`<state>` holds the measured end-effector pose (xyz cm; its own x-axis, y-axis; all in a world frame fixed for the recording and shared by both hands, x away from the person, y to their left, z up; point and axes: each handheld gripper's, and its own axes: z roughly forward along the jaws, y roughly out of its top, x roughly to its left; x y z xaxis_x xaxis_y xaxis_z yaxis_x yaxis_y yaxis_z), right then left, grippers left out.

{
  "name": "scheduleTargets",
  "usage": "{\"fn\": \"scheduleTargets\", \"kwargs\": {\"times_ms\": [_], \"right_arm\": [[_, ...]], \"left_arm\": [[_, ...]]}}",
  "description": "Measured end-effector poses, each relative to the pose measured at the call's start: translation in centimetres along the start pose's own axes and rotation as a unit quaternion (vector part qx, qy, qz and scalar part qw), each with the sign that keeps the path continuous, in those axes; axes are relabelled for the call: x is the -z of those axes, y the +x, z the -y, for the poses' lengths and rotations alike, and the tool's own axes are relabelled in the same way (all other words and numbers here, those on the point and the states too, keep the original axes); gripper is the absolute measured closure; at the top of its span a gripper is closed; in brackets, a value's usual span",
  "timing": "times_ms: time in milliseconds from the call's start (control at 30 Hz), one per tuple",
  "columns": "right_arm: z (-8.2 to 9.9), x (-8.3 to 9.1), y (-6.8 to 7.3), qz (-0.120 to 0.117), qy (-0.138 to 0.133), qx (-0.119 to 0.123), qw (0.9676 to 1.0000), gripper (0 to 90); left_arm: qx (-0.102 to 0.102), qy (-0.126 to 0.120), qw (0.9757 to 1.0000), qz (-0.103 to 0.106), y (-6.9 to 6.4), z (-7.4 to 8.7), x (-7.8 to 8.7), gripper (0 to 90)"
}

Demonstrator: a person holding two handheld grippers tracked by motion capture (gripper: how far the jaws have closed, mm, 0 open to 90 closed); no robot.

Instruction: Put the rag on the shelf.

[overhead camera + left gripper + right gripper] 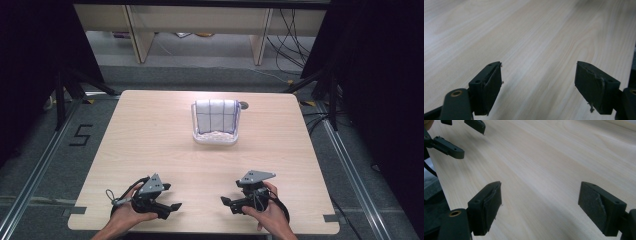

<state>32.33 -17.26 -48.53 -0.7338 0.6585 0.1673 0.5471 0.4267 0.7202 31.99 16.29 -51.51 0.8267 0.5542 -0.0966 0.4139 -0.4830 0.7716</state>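
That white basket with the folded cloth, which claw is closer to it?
Right, by a little. The right claw sits near the table's front edge, almost straight below the basket; the left claw is further off to the left. Both are open.

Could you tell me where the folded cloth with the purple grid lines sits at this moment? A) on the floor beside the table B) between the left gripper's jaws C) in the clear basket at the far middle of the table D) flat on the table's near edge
C: the high view shows the folded cloth resting in the clear basket at the table's far middle, apart from both grippers.
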Motion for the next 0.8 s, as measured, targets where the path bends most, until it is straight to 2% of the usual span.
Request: {"fn": "scheduleTargets", "kwargs": {"times_ms": [133,167,200,233,367,433,467,500,533,567,600,633,700,733,767,800], "right_arm": [[0.11,-0.14,0.27,0.004,0.008,0.003,1.0,19.8],[0.11,-0.27,0.22,0.0,0.005,0.01,0.9999,19.8],[0.12,-0.36,0.2,-0.002,0.004,0.013,0.9999,19.7],[0.17,-0.44,0.26,0.003,0.007,0.013,0.9999,19.7],[0.21,-0.66,0.43,0.001,0.011,0.013,0.9998,19.8],[0.21,-0.64,0.45,0.001,0.011,0.011,0.9999,19.8],[0.21,-0.62,0.38,0.0,0.01,0.013,0.9999,19.8],[0.21,-0.62,0.38,0.0,0.01,0.013,0.9999,19.8],[0.21,-0.64,0.27,-0.002,0.007,0.017,0.9998,19.8],[0.2,-0.64,0.22,-0.003,0.007,0.018,0.9998,19.8],[0.2,-0.64,0.14,-0.003,0.006,0.019,0.9998,19.8],[0.21,-0.65,0.1,-0.004,0.006,0.019,0.9998,19.8],[0.21,-0.67,0.09,-0.003,0.007,0.019,0.9998,19.8],[0.21,-0.69,0.09,-0.004,0.007,0.019,0.9998,19.8],[0.21,-0.72,0.07,-0.004,0.007,0.02,0.9998,19.7],[0.21,-0.72,0.07,-0.004,0.007,0.02,0.9998,19.7]], "left_arm": [[-0.006,0.009,0.9999,0.0,-0.2,0.12,-0.23,21.1],[-0.02,0.013,0.9997,-0.003,-0.08,0.07,-0.15,21.1],[-0.009,0.002,1.0,-0.002,-0.25,0.09,-0.31,21.1],[-0.014,0.014,0.9998,-0.004,-0.21,0.06,-0.32,20.8],[-0.009,0.004,1.0,0.001,-0.42,0.06,-0.5,20.7],[-0.017,0.012,0.9998,-0.002,-0.22,0.03,-0.35,20.7],[0.006,0.001,1.0,0.001,-0.47,0.11,-0.49,20.7],[0.006,0.001,1.0,0.001,-0.47,0.11,-0.49,20.7],[-0.01,0.005,0.9999,-0.001,-0.23,0.07,-0.4,20.7],[-0.016,0.012,0.9998,-0.001,-0.1,0.05,-0.29,20.7],[-0.006,0.004,1.0,-0.003,-0.18,0.07,-0.38,20.7],[-0.012,0.008,0.9999,-0.007,-0.02,0.04,-0.23,20.7],[-0.009,0.005,0.9999,-0.005,-0.04,0.06,-0.25,20.7],[-0.015,0.011,0.9998,-0.007,0.09,0.05,-0.17,20.7],[-0.005,0.003,1.0,-0.007,-0.02,0.1,-0.3,20.7],[-0.007,0.006,0.9999,-0.008,0.06,0.12,-0.3,20.7]]}}
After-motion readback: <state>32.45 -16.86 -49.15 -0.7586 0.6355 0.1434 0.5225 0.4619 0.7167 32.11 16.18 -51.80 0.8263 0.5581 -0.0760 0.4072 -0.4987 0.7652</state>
